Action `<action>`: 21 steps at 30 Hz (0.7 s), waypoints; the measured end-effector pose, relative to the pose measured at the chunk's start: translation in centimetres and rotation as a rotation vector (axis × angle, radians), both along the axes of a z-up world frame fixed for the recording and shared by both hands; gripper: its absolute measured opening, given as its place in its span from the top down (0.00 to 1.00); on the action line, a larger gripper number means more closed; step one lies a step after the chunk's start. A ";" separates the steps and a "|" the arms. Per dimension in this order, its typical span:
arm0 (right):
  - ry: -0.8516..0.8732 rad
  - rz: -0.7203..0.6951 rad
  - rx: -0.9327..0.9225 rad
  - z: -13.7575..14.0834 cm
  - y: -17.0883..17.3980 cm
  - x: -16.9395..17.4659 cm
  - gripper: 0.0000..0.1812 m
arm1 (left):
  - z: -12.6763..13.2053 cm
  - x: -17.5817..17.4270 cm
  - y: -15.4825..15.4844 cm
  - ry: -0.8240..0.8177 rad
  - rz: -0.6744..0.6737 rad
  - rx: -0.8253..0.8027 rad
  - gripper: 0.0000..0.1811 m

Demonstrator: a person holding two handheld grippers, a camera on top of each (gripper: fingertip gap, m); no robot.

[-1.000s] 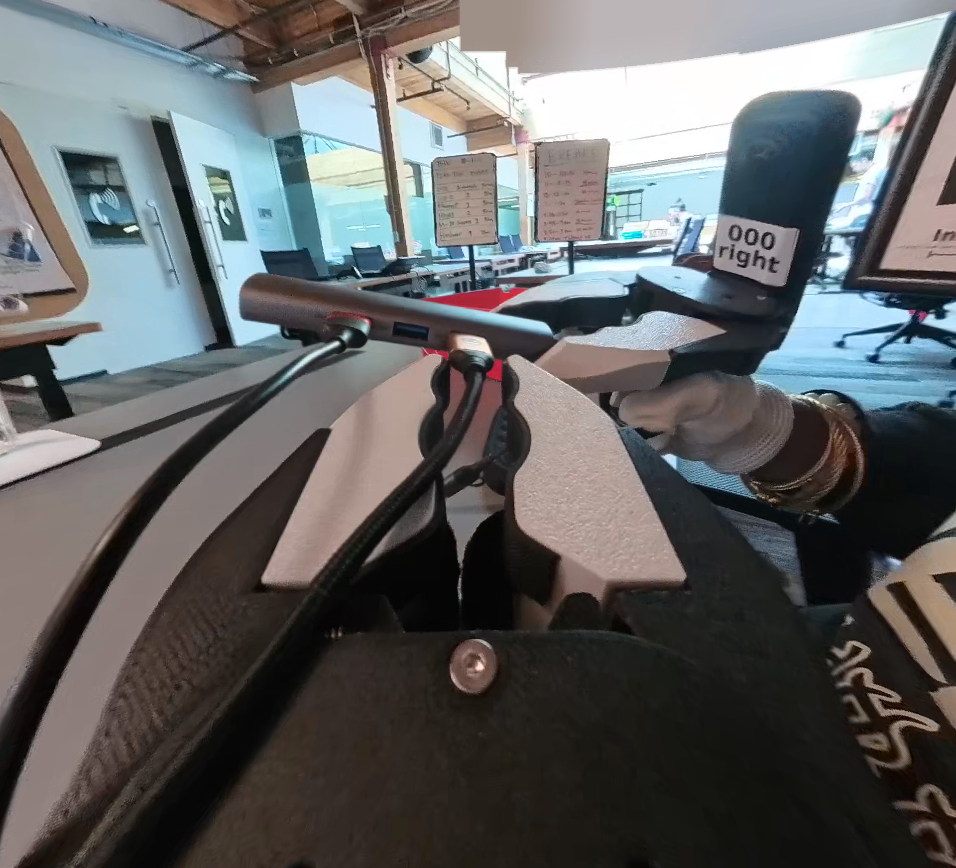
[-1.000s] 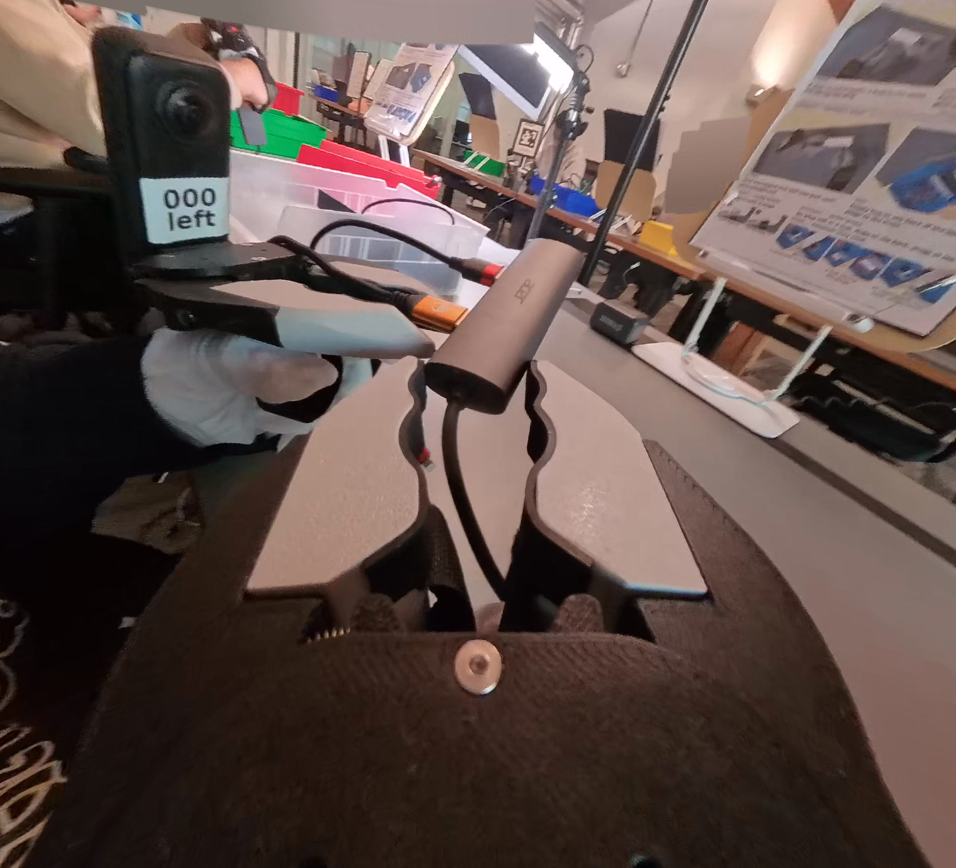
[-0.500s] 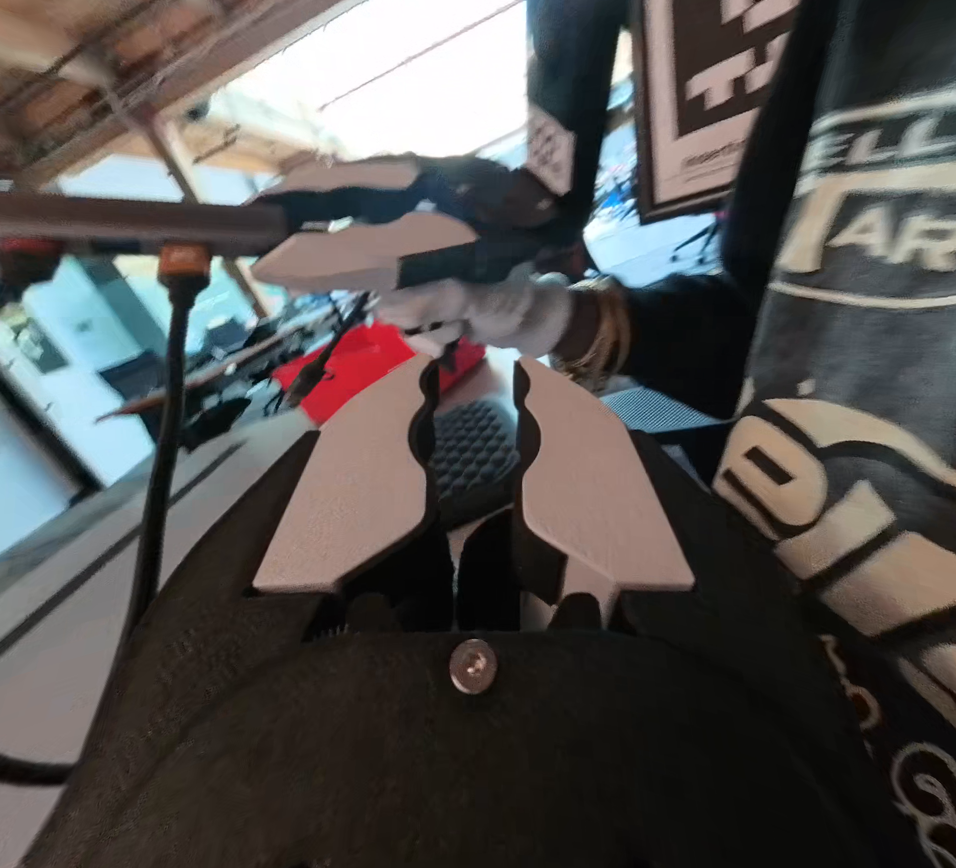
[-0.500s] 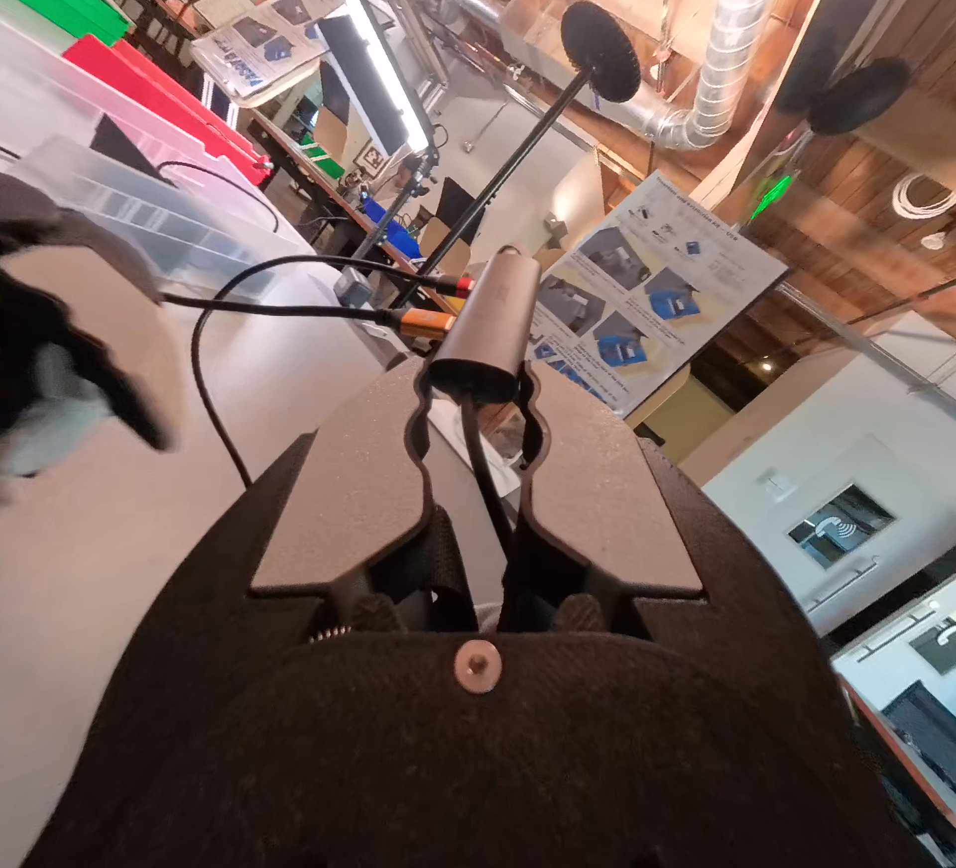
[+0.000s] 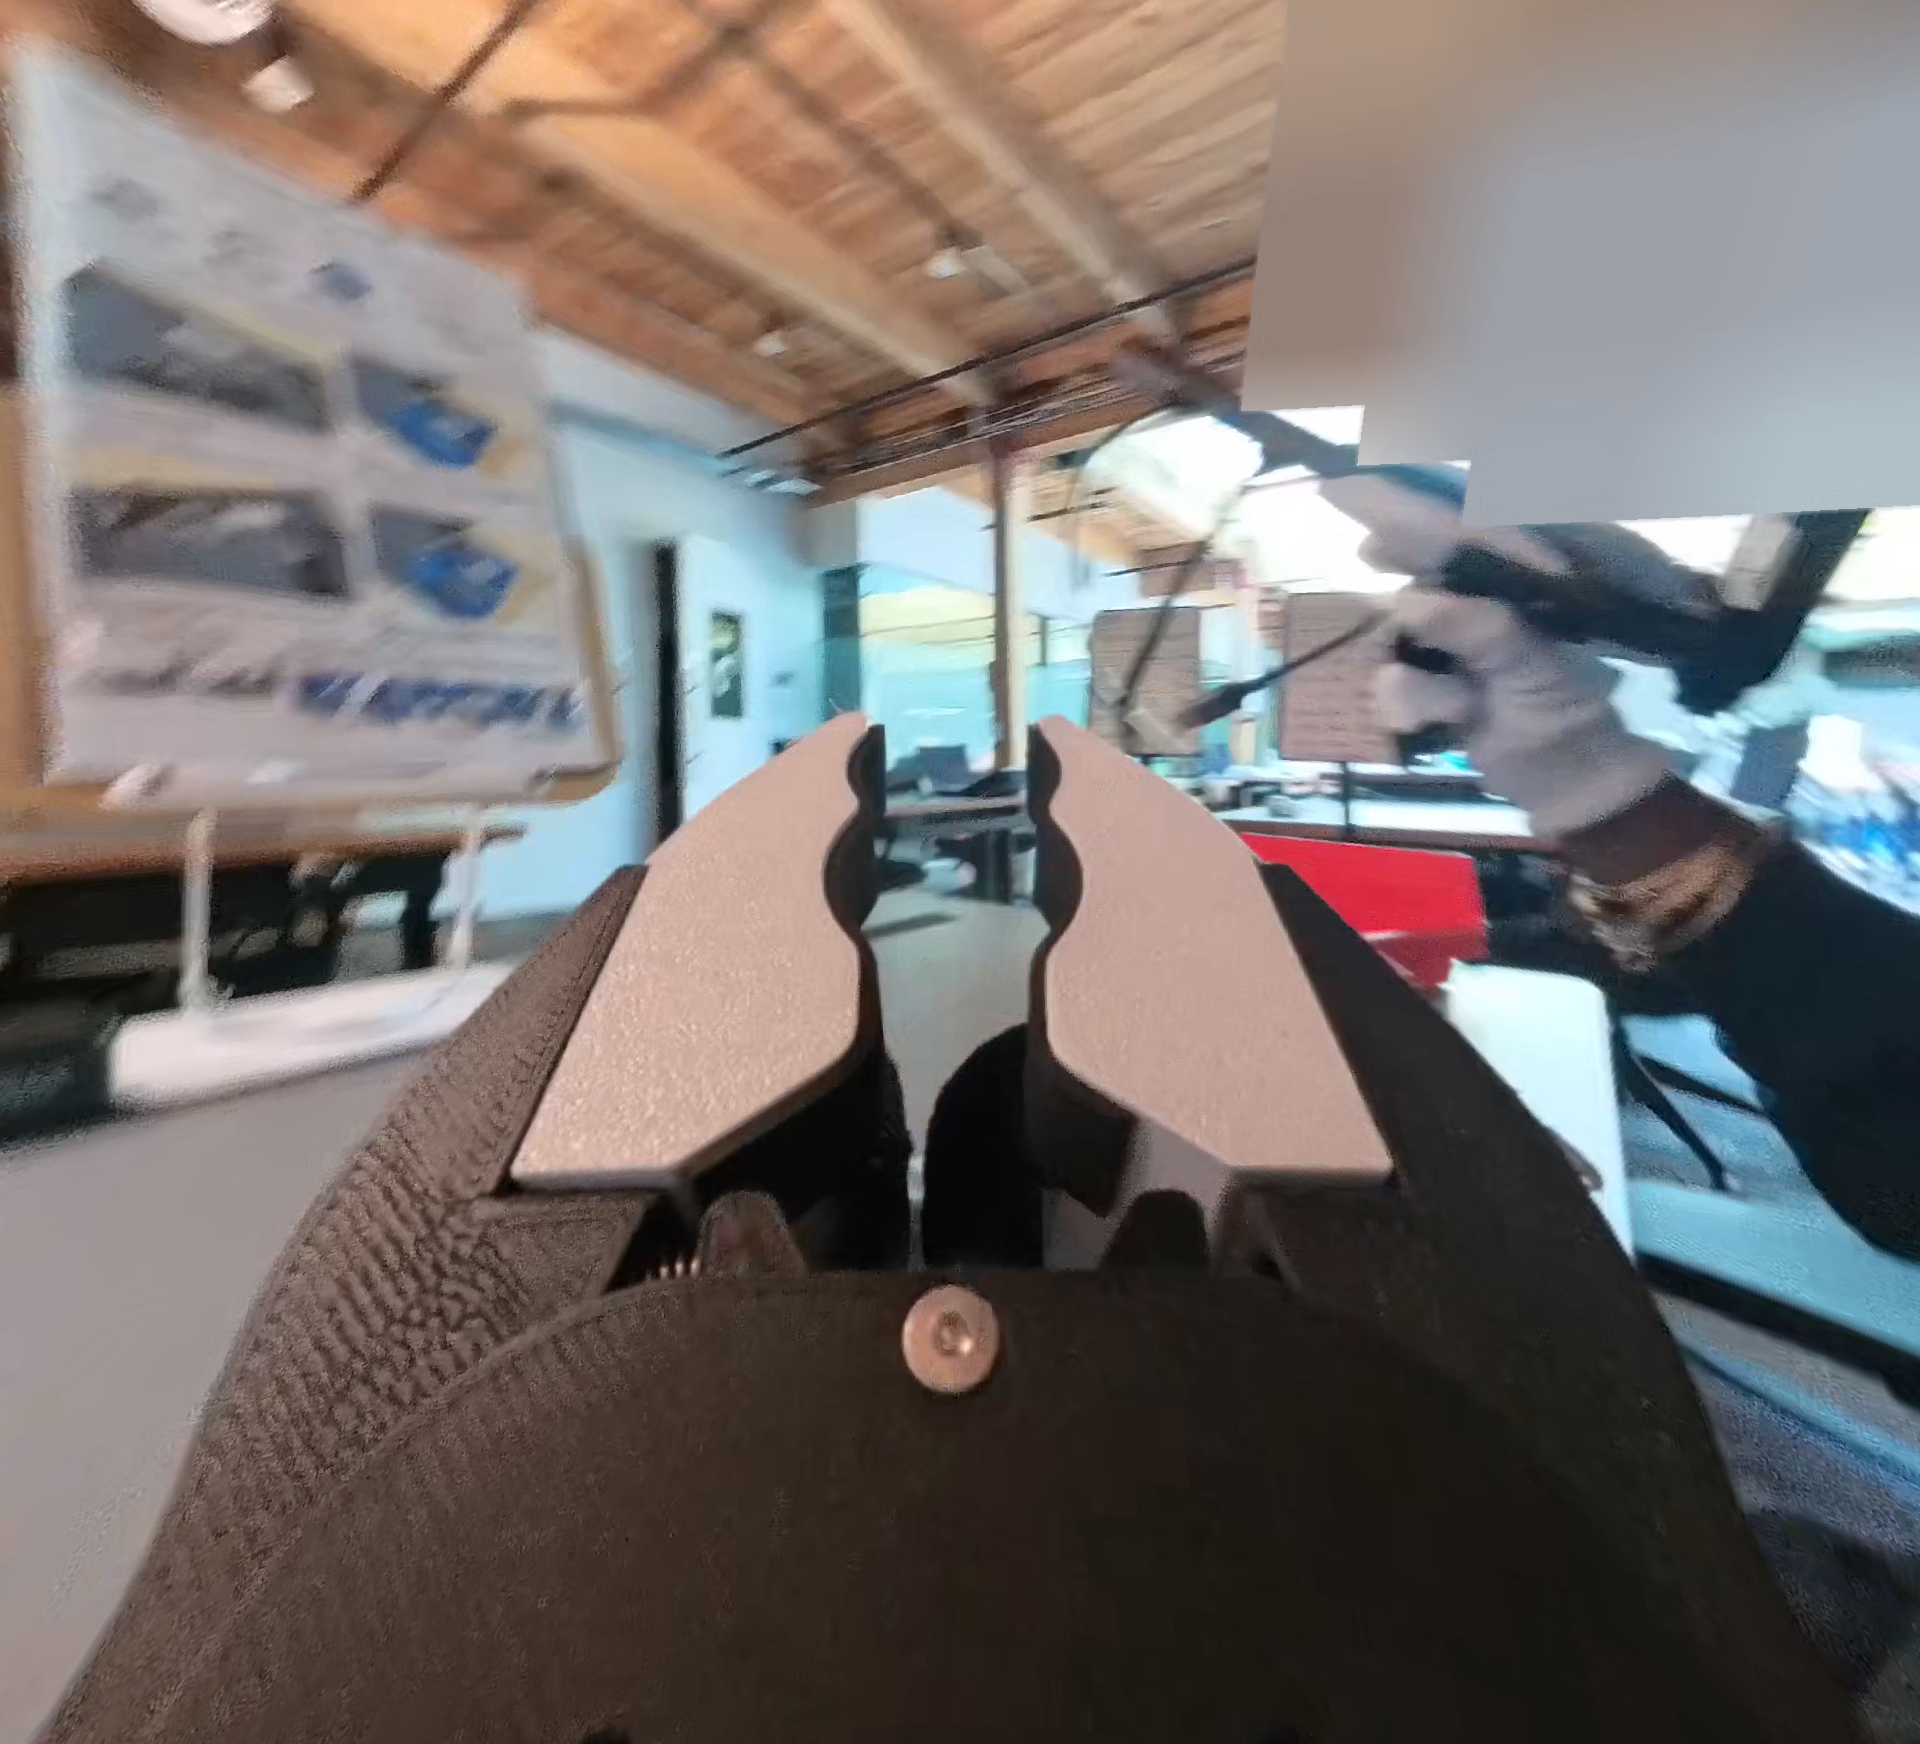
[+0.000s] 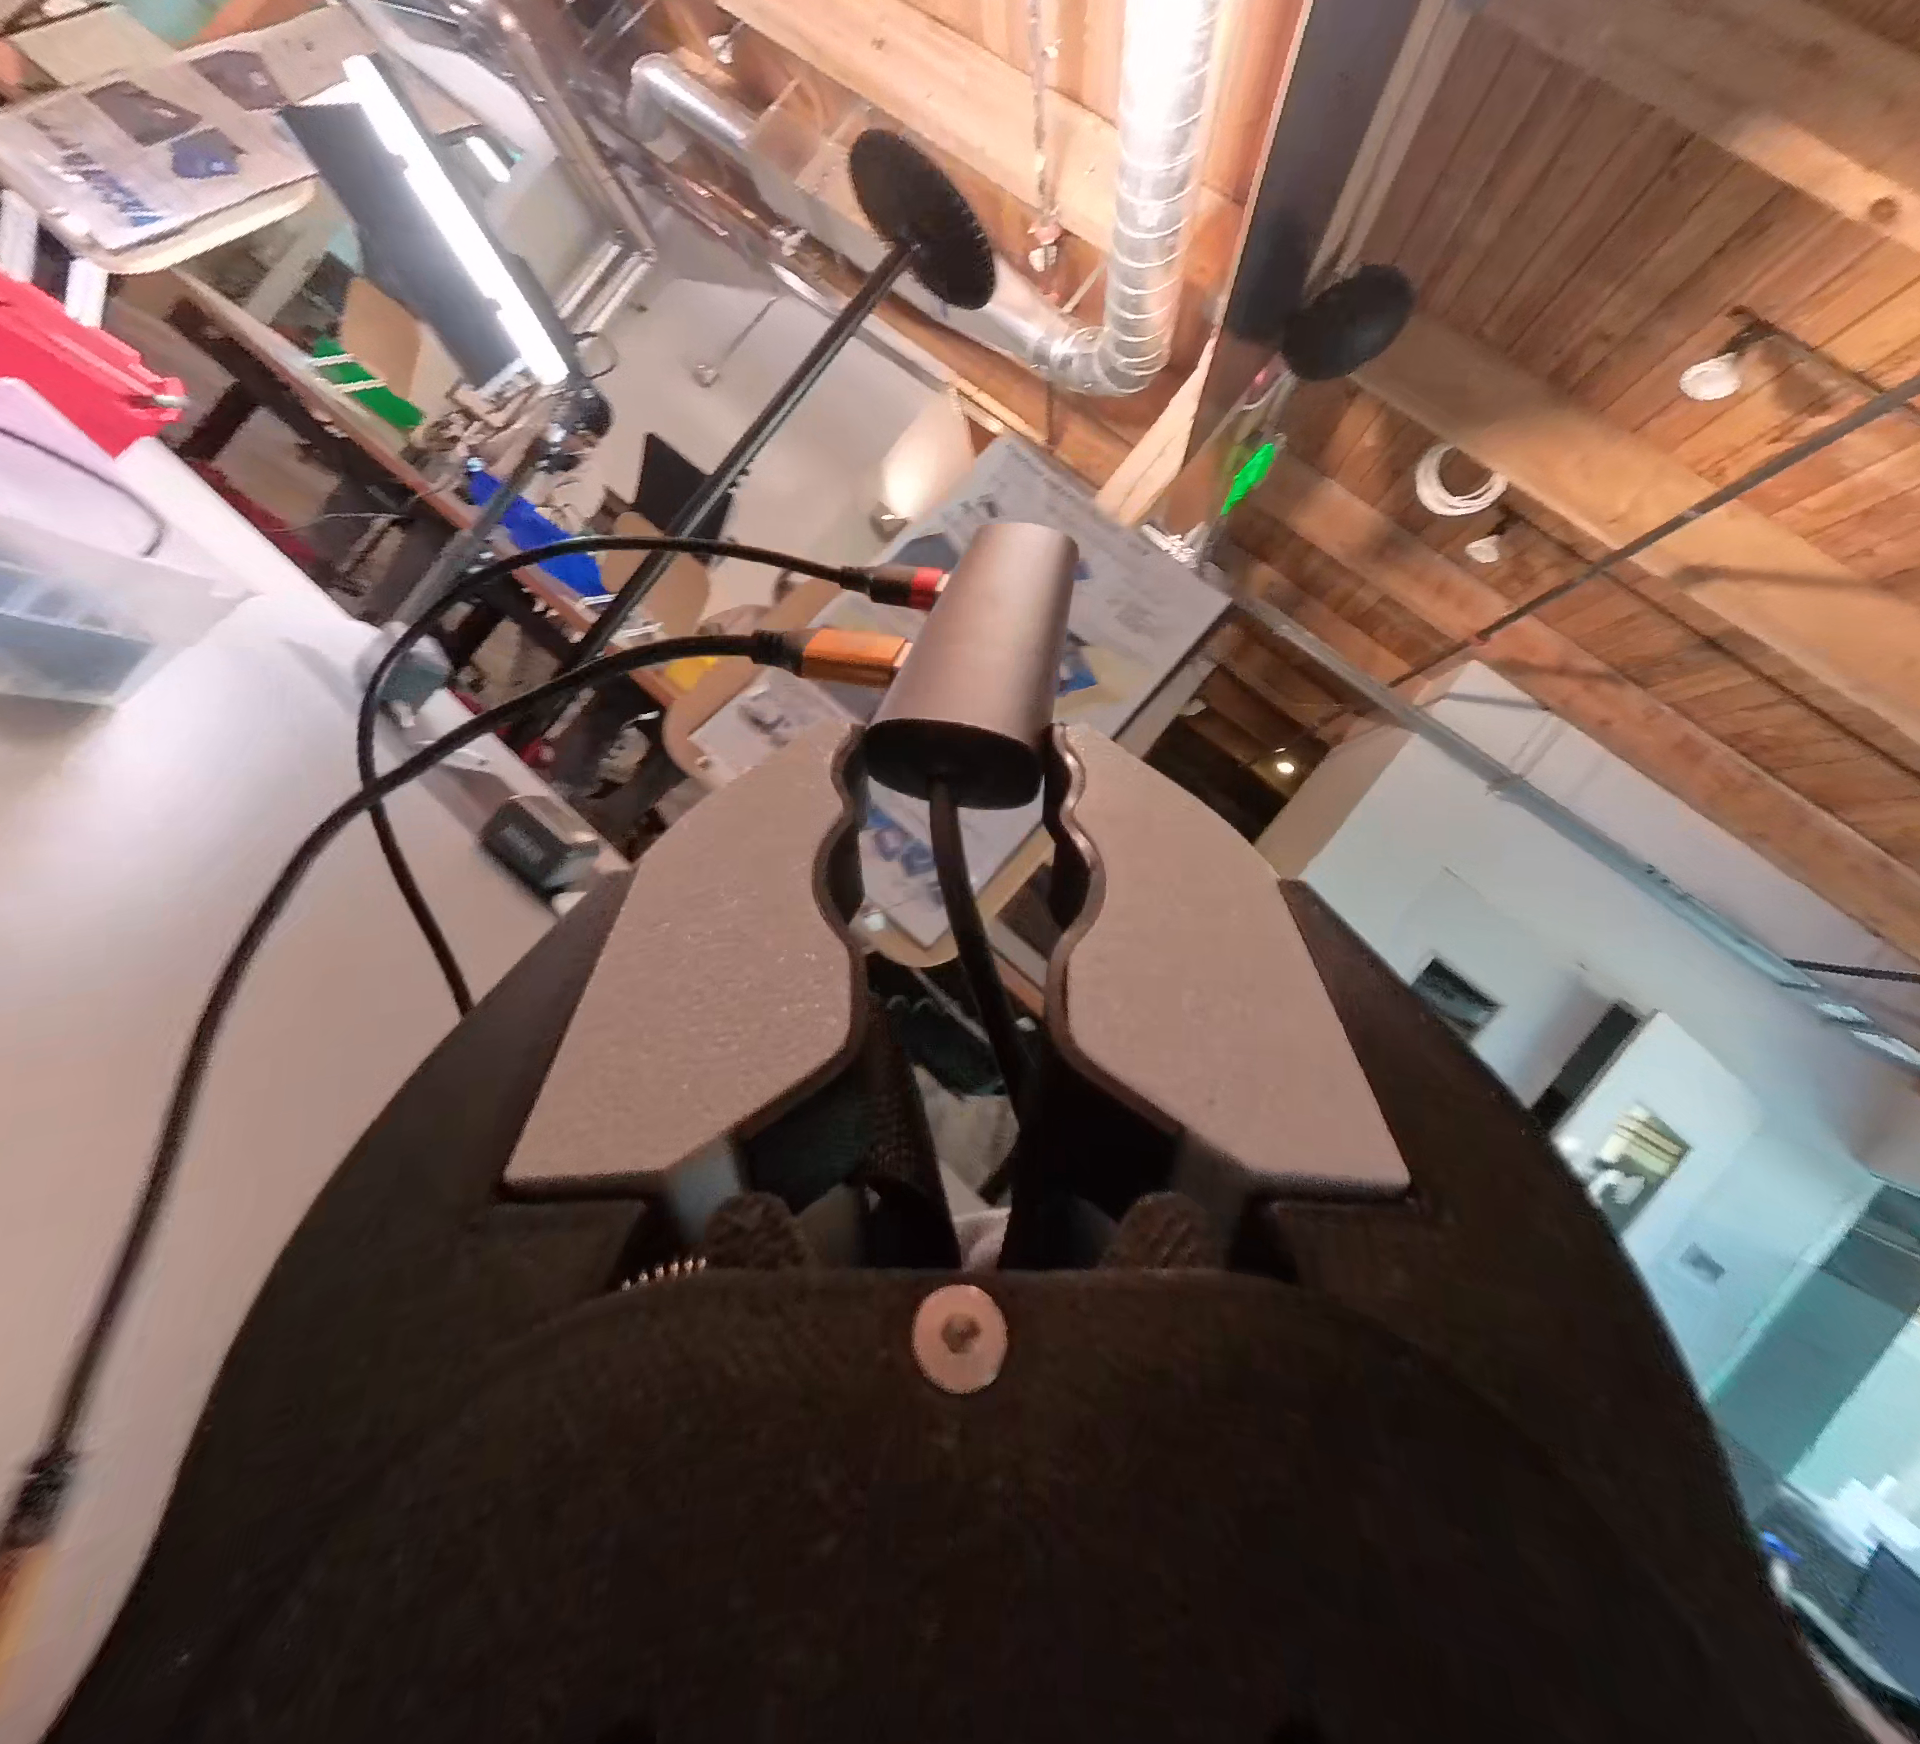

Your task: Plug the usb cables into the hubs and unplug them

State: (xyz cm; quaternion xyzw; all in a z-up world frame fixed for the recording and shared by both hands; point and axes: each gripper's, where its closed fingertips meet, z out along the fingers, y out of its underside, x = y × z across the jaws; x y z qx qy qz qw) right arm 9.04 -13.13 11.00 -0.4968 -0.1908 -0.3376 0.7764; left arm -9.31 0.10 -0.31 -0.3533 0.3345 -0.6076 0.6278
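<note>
The right gripper clamps the hub, raised above the surface, with both cables plugged in. The left gripper, jaws narrowly apart and empty, should pinch the orange plug and pull straight.

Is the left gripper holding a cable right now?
No. The left gripper has its jaws apart with only the room showing between them, while both plugs, orange and red, sit in the hub.

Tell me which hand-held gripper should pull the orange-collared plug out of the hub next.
Left. The left hand-held gripper is open and holds nothing, while the right hand-held gripper is shut on the grey metal hub, steadying it. The orange-collared plug sits seated in the hub's side.
</note>
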 end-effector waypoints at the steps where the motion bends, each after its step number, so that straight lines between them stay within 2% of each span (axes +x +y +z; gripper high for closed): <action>1: -0.010 -0.026 0.024 0.8 -0.5 0.7 0.82 | -0.5 0.1 1.1 0.022 0.023 -0.064 0.86; 5: -0.031 -0.231 0.117 4.2 -3.5 4.9 0.82 | -1.4 0.8 1.4 0.055 -0.074 -0.171 0.86; 9: 0.001 -0.504 0.217 5.6 -8.4 10.2 0.82 | -2.1 1.7 0.5 0.111 -0.143 -0.173 0.85; 16: -0.137 -1.028 0.263 5.9 -15.4 16.3 0.82 | -2.2 2.0 0.1 0.124 -0.143 -0.148 0.85; 19: -0.253 -1.266 0.239 5.2 -17.2 18.7 0.82 | -2.2 2.0 0.0 0.126 -0.145 -0.143 0.85; 21: -0.334 -1.334 0.212 4.3 -17.3 20.0 0.82 | -2.2 2.0 -0.2 0.126 -0.155 -0.143 0.85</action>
